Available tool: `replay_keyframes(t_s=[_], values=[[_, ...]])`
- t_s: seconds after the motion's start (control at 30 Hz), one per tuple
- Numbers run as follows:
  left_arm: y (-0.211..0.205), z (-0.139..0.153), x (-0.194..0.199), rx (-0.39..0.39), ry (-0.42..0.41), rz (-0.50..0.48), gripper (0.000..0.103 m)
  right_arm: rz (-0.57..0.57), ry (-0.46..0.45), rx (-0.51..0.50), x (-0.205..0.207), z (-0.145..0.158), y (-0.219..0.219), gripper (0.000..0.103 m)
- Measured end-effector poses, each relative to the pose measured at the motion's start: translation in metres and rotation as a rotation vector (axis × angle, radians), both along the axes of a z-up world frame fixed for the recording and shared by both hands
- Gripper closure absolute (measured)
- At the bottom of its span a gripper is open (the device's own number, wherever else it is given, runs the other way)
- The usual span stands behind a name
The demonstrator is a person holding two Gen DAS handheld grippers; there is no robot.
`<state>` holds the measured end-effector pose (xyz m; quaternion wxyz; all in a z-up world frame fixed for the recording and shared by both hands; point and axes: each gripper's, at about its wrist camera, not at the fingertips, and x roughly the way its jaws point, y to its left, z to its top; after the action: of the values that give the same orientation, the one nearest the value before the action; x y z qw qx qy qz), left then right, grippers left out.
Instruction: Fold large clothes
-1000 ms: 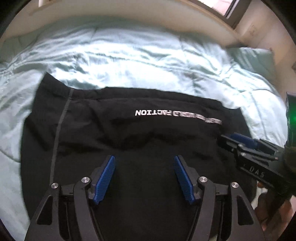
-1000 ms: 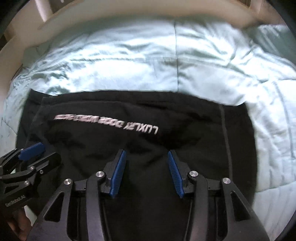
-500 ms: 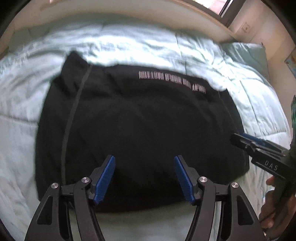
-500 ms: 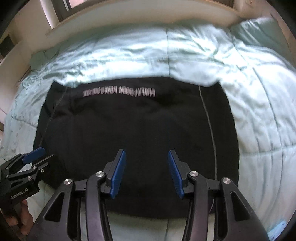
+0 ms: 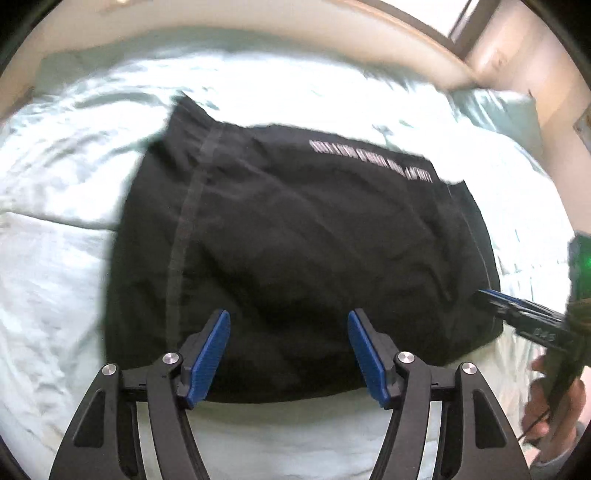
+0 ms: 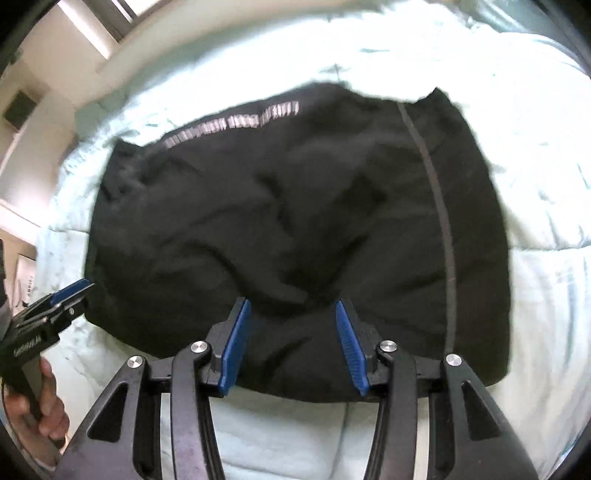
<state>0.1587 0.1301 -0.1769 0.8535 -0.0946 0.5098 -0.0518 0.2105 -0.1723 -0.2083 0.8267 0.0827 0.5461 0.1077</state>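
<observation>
A black garment (image 5: 314,251) with a line of white lettering and a grey seam lies folded flat on the pale green bed. It also fills the right wrist view (image 6: 295,221). My left gripper (image 5: 289,350) is open and empty over the garment's near edge. My right gripper (image 6: 293,341) is open and empty over the near edge too. The right gripper also shows at the garment's right side in the left wrist view (image 5: 517,314). The left gripper shows at the garment's left side in the right wrist view (image 6: 55,306).
The pale green quilt (image 5: 66,221) spreads around the garment on all sides. A pillow (image 5: 506,110) lies at the far right by the wall. A curved headboard or wall edge (image 5: 258,18) runs along the back, with a window above.
Both grippers have pulled back and up from the garment, so its near edge and the quilt in front of it now show. Both stay open.
</observation>
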Motion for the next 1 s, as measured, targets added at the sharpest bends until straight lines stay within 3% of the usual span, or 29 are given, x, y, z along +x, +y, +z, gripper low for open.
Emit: replay_keyframes(t_s=[0.13,0.23,0.47,0.53,0.7,0.83,1.0], values=[[0.042,0.028,-0.004,0.015,-0.062,0.093,0.035,-0.056,-0.086,-0.008,-0.009,0.039,-0.033,0.050],[0.074,0.044,-0.008,0.017,-0.088,0.154,0.035,-0.108,-0.133,-0.031,-0.012,0.060,-0.058,0.036],[0.118,0.056,0.002,-0.013,-0.099,0.197,0.035,-0.182,-0.168,-0.052,-0.003,0.080,-0.101,0.034],[0.117,0.048,0.010,-0.017,-0.076,0.183,0.035,-0.192,-0.158,-0.070,0.003,0.074,-0.107,0.032],[0.124,-0.003,0.048,-0.136,0.029,0.132,0.035,-0.180,-0.090,-0.077,0.031,0.038,-0.113,0.032],[0.126,-0.036,0.073,-0.119,0.066,0.141,0.035,-0.181,-0.023,-0.072,0.052,0.003,-0.119,0.032],[0.127,-0.077,0.102,-0.214,0.137,0.118,0.035,-0.178,0.043,-0.049,0.075,-0.038,-0.125,0.032]])
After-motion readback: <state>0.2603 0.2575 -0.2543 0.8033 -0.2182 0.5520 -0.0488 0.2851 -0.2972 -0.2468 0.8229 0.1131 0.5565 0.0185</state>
